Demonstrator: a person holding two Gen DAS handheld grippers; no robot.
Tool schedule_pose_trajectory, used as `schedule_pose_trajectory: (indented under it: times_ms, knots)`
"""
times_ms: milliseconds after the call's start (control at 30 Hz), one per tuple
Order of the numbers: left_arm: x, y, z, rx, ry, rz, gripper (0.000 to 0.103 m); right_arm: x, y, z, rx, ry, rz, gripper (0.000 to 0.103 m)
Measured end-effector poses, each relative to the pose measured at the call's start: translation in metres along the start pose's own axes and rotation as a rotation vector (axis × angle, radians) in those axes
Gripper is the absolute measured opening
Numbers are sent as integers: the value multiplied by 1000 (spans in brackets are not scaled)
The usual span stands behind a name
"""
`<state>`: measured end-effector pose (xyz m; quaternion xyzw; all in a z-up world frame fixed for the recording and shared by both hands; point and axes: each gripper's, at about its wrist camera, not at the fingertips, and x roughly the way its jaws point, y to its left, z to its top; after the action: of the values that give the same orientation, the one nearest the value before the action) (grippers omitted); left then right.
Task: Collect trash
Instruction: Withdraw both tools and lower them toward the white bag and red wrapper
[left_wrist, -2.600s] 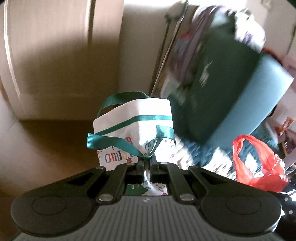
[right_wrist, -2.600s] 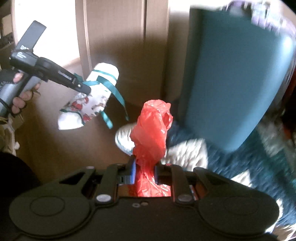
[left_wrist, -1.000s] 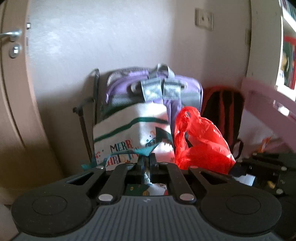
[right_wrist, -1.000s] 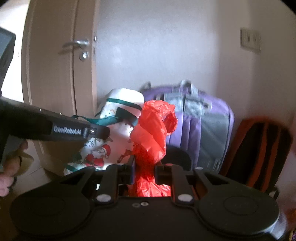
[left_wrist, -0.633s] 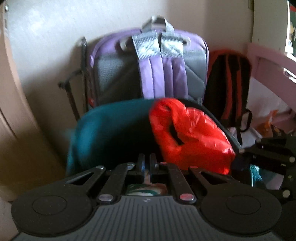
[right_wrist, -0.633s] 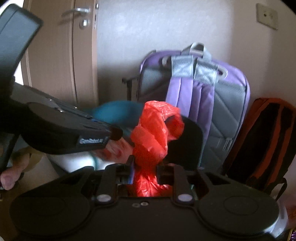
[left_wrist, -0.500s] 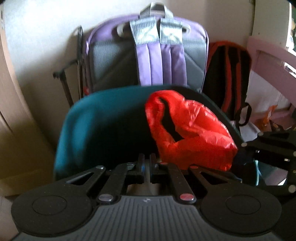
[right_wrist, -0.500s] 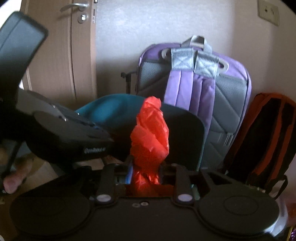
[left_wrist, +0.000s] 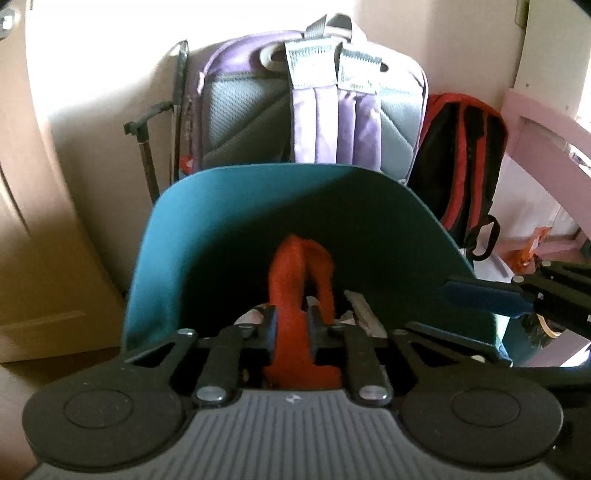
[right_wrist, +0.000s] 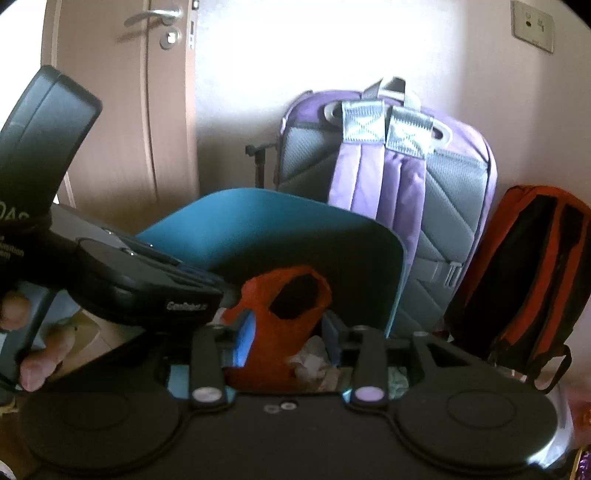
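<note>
1. A red plastic bag (right_wrist: 275, 325) sags inside an open teal bin (right_wrist: 258, 225), its handle loop gaping towards the right wrist camera, with pale crumpled scraps (right_wrist: 312, 363) beside it on the bin's floor.
2. The right gripper (right_wrist: 287, 330) reaches over the bin's near edge. Its jaws stand wide and have just been opening. The bag sits loosely between them, with the blue pad on the left side just beside the plastic.
3. The left gripper (left_wrist: 292, 323) points down into the same bin. Its jaws are narrowly parted and have just been opening. Its camera shows a red strip of the bag filling the gap, but it is unclear whether the pads touch it.
4. From the right wrist camera, the left gripper's tip hangs just beside the bag on its left, and a hand (right_wrist: 42, 356) grips the tool's handle at the frame's edge.
5. The bin's tall teal back rises behind both tools.
6. A purple and grey backpack (left_wrist: 332, 122) leans against the pale wall behind the bin, with a black and red backpack (left_wrist: 461, 158) just to its right.
7. A wooden door (right_wrist: 122, 129) with a metal handle stands to the left.
</note>
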<state>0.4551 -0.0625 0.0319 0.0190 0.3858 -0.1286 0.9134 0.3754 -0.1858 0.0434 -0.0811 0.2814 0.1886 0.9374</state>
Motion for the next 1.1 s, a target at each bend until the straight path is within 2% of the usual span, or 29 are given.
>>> schedule_pose_trajectory:
  times_ms: [67,400,533,600,833,1000,1067,1100]
  knots:
    - [-12,0,-3,-8,-13,-4,32,-9,1,-1,14,-9,5,41]
    - [-79,-12,-26,-5,-53,-6,33,-68,5,-13,27,-61,39,43]
    - [-107,-18,-43,3,-75,-9,48,-96,6,-24,55,-77,59,46]
    - [-120,-21,-54,12,-79,-9,48,-109,8,-30,69,-90,67,50]
    - [-159,-28,-91,8,-85,-11,49,-145,21,-55,75,-92,84,54]
    - [-172,-27,-123,-9,-85,-9,65,-154,32,-80,78,-54,99,56]
    - [-172,-25,-137,-14,-88,1,78,-154,37,-92,69,-35,105,56]
    - [-170,-24,-146,-16,-88,11,81,-153,40,-98,66,-26,106,56]
